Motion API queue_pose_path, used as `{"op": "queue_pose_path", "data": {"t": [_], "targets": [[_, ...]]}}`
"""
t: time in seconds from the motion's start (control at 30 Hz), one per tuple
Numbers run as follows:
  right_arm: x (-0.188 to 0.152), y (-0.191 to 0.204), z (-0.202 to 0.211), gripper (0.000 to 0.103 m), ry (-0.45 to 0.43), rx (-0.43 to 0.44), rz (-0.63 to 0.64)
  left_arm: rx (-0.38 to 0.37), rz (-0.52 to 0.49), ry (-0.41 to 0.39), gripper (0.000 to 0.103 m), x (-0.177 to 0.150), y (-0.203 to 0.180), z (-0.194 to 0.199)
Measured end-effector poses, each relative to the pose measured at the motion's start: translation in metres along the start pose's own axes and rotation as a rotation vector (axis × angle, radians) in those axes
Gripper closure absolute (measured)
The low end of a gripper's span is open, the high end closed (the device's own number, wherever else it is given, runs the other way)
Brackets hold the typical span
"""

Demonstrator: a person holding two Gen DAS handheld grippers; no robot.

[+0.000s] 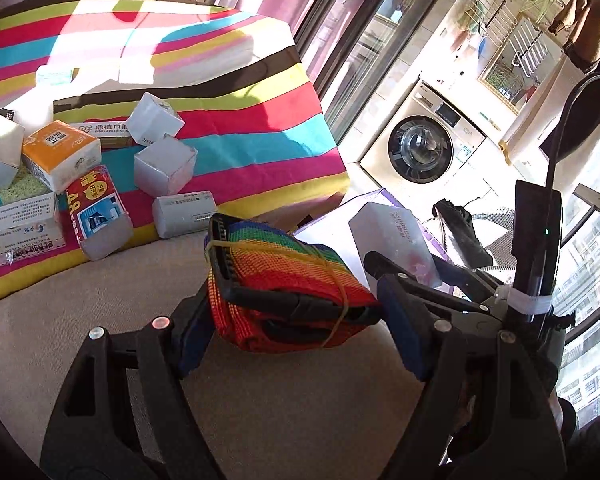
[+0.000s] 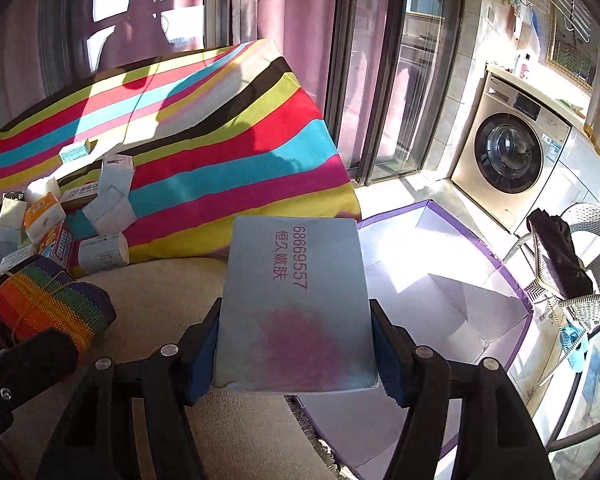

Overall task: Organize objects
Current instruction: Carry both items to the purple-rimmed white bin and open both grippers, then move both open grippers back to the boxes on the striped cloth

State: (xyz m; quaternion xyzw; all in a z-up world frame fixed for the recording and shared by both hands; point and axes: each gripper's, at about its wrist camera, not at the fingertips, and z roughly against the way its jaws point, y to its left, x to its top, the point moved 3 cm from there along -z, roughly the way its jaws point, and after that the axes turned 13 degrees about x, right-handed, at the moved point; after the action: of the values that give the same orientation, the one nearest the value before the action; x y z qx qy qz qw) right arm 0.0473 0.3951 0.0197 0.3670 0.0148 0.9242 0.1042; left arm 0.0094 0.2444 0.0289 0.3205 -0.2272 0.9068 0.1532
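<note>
One left tool (image 1: 296,316) clamps one rainbow strap bundle (image 1: 284,280); one right tool (image 2: 296,344) clamps one pale box (image 2: 294,304).

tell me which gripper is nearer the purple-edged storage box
Right. The right gripper, shut on the pale blue box, is beside the purple-edged storage box; the left gripper, holding the rainbow strap, is farther.

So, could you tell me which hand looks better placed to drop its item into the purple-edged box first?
The right, probably. Its gripper holds the pale blue packet right beside the open box, while the left gripper with the rainbow strap bundle sits farther back.
</note>
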Motion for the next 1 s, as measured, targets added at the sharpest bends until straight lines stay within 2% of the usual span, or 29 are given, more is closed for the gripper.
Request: {"op": "queue_pose_path", "data": {"t": [0.3, 0.47, 0.53, 0.6, 0.67, 0.93, 1.0], "targets": [[-0.014, -0.052, 0.003, 0.036, 0.021, -0.015, -0.178, -0.067, -0.018, 0.059, 0.024, 0.004, -0.034, -0.022], [-0.027, -0.077, 0.010, 0.035, 0.007, -0.032, -0.332, -0.087, -0.040, 0.099, 0.023, 0.003, -0.052, -0.034], [-0.033, -0.085, 0.013, 0.035, 0.005, -0.043, -0.395, -0.090, -0.044, 0.109, 0.018, 0.003, -0.055, -0.035], [-0.038, -0.090, 0.016, 0.027, 0.003, -0.065, -0.430, -0.104, -0.046, 0.112, 0.014, 0.001, -0.056, -0.033], [-0.041, -0.092, 0.018, 0.018, -0.008, -0.058, -0.449, -0.111, -0.038, 0.110, 0.012, 0.001, -0.054, -0.031], [-0.039, -0.078, 0.012, 0.017, 0.016, 0.001, -0.391, -0.148, 0.021, 0.064, 0.012, 0.001, -0.042, -0.021], [-0.037, -0.073, 0.011, 0.016, 0.019, 0.017, -0.375, -0.135, 0.033, 0.065, 0.012, 0.002, -0.036, -0.018]]}}
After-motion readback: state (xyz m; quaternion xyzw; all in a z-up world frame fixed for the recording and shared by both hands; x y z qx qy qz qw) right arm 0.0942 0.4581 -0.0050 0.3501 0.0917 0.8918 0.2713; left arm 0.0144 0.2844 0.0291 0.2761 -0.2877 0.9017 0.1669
